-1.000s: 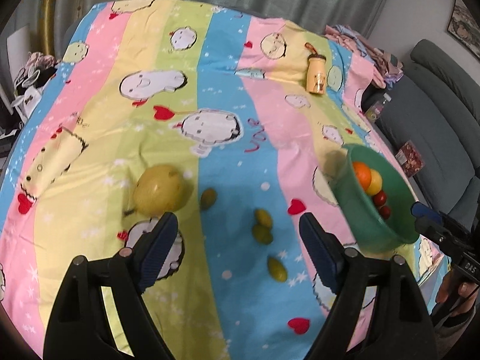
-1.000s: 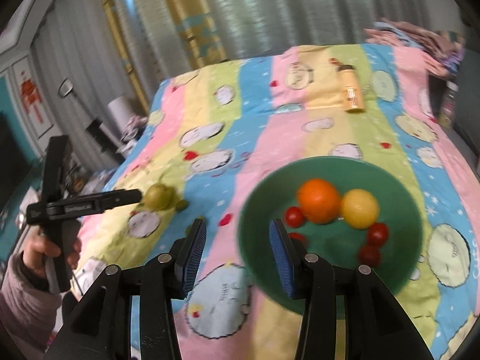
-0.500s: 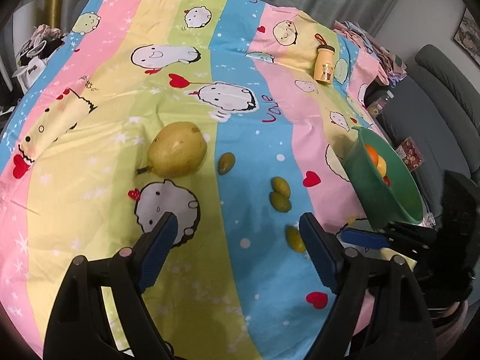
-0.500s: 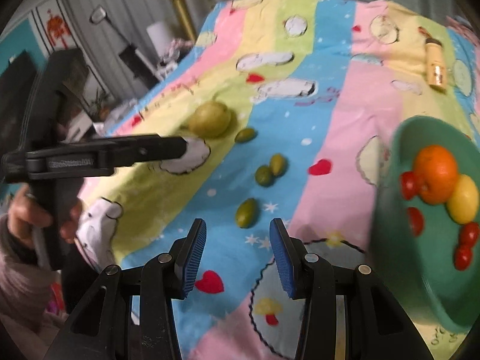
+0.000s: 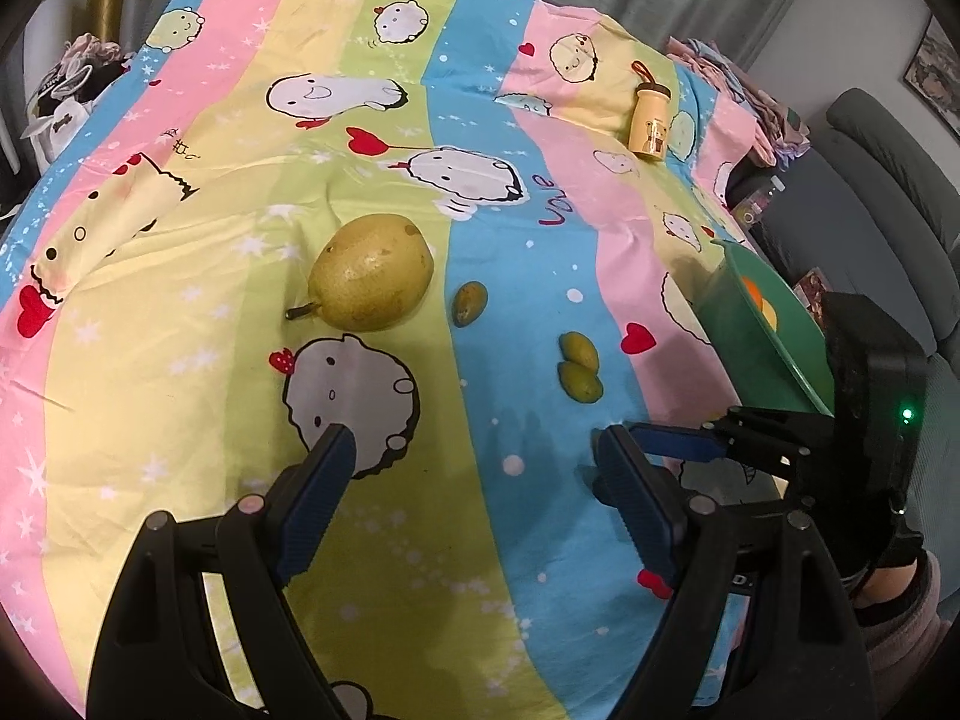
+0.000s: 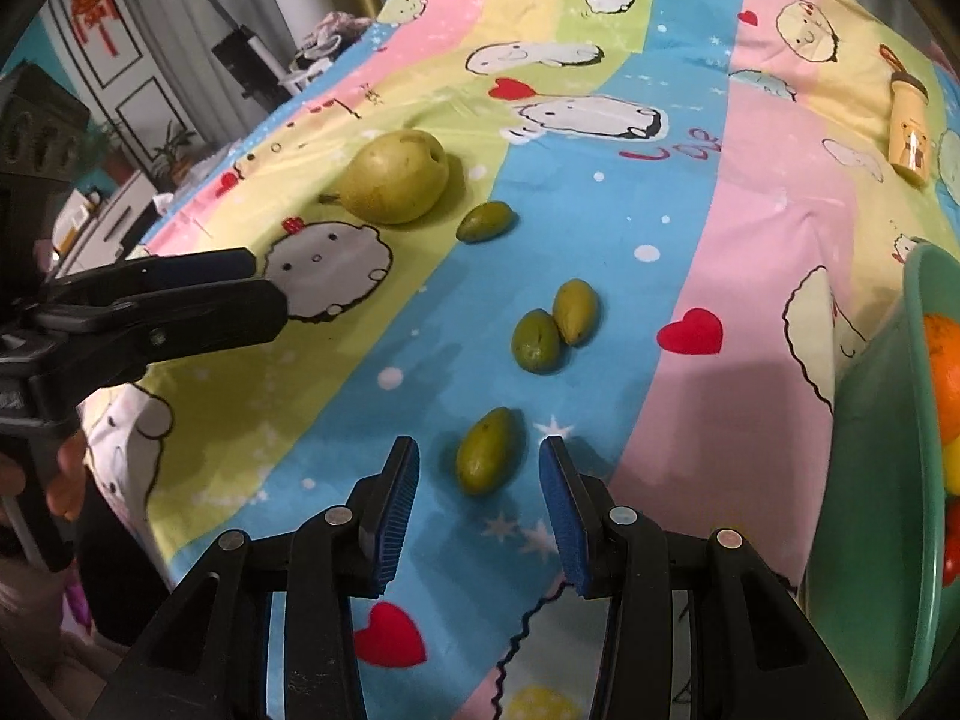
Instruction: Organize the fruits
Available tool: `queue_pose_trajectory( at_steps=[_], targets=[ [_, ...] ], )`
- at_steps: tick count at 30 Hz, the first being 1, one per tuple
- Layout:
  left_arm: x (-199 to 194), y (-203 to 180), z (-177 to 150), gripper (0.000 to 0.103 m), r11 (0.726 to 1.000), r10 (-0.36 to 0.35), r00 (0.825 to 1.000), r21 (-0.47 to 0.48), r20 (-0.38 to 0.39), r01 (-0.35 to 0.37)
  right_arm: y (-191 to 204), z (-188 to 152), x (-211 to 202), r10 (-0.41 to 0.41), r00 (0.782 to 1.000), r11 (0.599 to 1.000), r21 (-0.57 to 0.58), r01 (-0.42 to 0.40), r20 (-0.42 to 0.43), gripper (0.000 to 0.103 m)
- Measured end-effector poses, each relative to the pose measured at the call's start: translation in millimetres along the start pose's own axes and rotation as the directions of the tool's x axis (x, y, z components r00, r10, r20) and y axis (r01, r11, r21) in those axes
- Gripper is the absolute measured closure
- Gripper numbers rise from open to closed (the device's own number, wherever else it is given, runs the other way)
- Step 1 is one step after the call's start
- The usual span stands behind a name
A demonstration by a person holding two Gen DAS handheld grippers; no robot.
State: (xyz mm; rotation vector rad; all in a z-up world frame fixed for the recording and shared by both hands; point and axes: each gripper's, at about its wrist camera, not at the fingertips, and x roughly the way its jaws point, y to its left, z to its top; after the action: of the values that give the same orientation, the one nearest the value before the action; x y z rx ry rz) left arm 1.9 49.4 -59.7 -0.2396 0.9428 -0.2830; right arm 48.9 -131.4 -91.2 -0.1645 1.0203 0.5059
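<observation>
We note the right gripper [image 6: 479, 480], pads spread, straddling the nearest small green oval fruit [image 6: 486, 459] on the blue stripe, lower centre of the right wrist frame. Its long axis runs roughly along the fingers, tilted right. Left gripper [image 5: 474, 480], also spread, holds nothing; it is farther off.
</observation>
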Motion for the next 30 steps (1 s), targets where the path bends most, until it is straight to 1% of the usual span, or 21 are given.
queue_pose_trajectory(
  at_steps=[2,7,9,12,16,18,20,21,26,30],
  targets=[
    [1.2,-0.9,-0.2,0.020,1.000,-0.004,1.000,0.007,-0.003,0.004,0.6,1.3,2.4,-0.008,1.000,1.000,-0.007,0.008,-0.006,0.060],
    [4.7,-3.5,0.0,0.020,1.000,-0.013,1.000,0.014,-0.009,0.013,2.6,4.1,6.2,-0.034,0.999,0.999,-0.031,0.034,-0.011,0.068],
    [6.7,-4.7,-0.5,0.020,1.000,-0.014,1.000,0.016,-0.014,0.015,3.6,4.6,7.0,-0.057,0.998,0.997,-0.049,0.056,-0.010,0.076],
    [8.8,-6.4,-1.3,0.020,1.000,-0.016,1.000,0.019,-0.021,0.016,4.4,3.8,6.6,-0.079,0.997,0.994,-0.075,0.079,-0.003,0.082],
    [10.4,-9.8,-1.1,0.020,0.999,-0.014,1.000,0.030,-0.025,0.015,-6.6,0.7,2.7,-0.037,0.999,0.999,-0.022,0.037,0.013,0.082],
    [11.2,-12.8,0.1,0.020,0.999,-0.012,1.000,0.039,-0.027,0.013,-12.4,-2.2,-0.9,-0.004,1.000,1.000,0.012,0.004,0.026,0.082],
    [12.6,-16.1,0.8,0.020,0.999,-0.004,1.000,0.049,-0.029,0.006,-17.2,-6.4,-8.7,0.047,0.998,0.998,0.042,-0.049,0.049,0.082],
    [13.8,-18.3,1.5,0.020,0.998,0.001,1.000,0.057,-0.031,0.001,-17.4,-8.1,-12.9,0.056,0.997,0.997,0.048,-0.059,0.061,0.082],
    [21.7,-30.6,5.2,0.020,0.995,0.017,0.999,0.101,-0.040,-0.013,-20.3,-17.1,-40.9,0.063,0.989,0.995,0.068,-0.073,0.135,0.082],
    [31.8,-41.8,7.5,0.020,0.989,0.026,0.998,0.145,-0.062,-0.017,-22.9,-21.3,-60.2,0.078,0.980,0.993,0.075,-0.092,0.181,0.082]
  ],
)
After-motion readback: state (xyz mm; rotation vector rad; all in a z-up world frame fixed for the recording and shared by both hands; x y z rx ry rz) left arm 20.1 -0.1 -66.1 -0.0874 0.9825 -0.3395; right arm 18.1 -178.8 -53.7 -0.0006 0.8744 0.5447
